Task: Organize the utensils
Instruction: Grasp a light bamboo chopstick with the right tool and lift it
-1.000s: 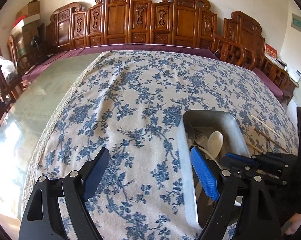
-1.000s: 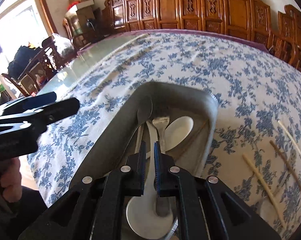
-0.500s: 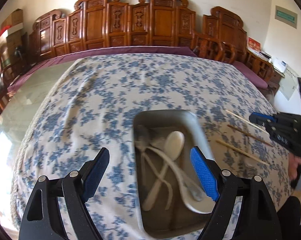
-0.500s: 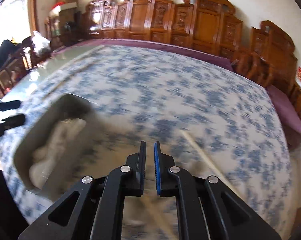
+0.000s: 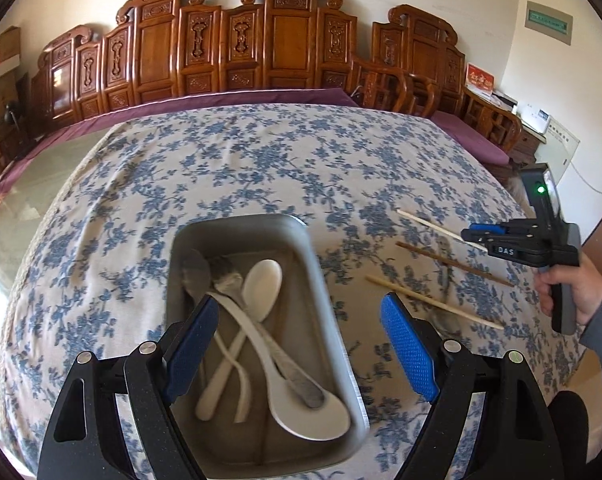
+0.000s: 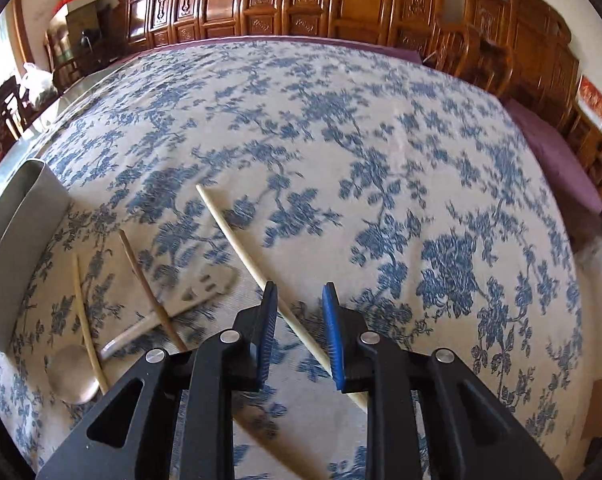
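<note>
My right gripper has just been opening; its jaws stand partly apart with a pale chopstick running between them on the cloth, the pads not pressing it. To its left lie a dark chopstick crossing a slotted metal utensil, another pale stick and a spoon, near the tray's wall. My left gripper hangs wide open and empty over the grey tray, which holds white spoons and metal cutlery.

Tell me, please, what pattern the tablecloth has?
Blue flowers on cream tablecloth, clearest in the right wrist view.
</note>
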`<state>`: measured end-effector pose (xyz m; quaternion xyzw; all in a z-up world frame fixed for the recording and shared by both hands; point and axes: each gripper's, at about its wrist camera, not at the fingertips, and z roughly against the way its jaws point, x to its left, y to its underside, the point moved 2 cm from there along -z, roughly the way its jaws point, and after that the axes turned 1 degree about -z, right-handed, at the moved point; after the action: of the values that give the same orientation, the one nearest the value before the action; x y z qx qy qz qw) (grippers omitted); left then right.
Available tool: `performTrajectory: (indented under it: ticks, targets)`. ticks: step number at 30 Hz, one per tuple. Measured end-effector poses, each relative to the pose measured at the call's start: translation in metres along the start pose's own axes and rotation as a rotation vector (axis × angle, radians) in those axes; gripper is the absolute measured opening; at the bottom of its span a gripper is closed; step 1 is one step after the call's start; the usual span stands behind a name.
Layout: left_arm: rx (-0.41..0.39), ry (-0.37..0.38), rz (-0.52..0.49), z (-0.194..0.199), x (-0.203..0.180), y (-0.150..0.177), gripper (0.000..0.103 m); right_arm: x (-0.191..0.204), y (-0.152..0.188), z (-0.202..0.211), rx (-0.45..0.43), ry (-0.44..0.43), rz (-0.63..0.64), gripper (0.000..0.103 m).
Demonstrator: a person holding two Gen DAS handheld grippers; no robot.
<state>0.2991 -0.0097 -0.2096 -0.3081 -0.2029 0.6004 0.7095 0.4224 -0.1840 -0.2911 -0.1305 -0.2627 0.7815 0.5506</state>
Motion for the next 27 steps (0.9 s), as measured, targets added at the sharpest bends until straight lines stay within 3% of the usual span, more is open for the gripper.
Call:
performTrajectory:
  ticks: [9,13,27]
  targets:
    - [0.004,0.002,-0.011,0.000,-0.017,0.001,0.079,-0.002,0.013,0.003,0.033,-0.034,0.054,0.025]
    - [0.005,-0.002,-0.021,0.003,-0.028,0.001,0.079,-0.002,0.023,0.010,0.038,-0.023,0.070,0.006]
    - [0.049,0.001,-0.071,0.007,-0.084,0.020,0.079,-0.009,0.075,0.082,-0.023,0.022,0.012,0.006]
